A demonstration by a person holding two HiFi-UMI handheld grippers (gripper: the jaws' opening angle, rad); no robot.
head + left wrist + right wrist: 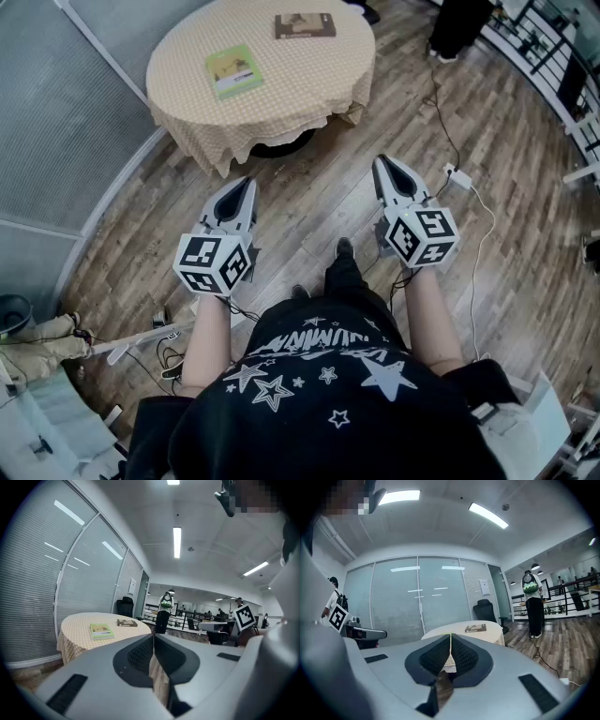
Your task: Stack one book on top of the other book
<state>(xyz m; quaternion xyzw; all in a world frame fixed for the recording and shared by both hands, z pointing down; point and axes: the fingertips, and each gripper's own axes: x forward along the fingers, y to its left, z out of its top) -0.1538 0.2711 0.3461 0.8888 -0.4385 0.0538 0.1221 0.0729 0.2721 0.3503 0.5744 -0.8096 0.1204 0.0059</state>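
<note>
On the tabletop (291,80) lie a green book (233,71) and, well apart, a brown book (305,25); short of the tabletop, left tongs (247,182) and right tongs (383,161) hang closed, gripping nothing.

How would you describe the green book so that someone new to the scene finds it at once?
Find the round table with the checked cloth beside the blinds. Two books lie flat on it, well apart; the green book is the one nearer the blinds. Its pale green cover sets it apart from the brown book near the far edge.
</note>
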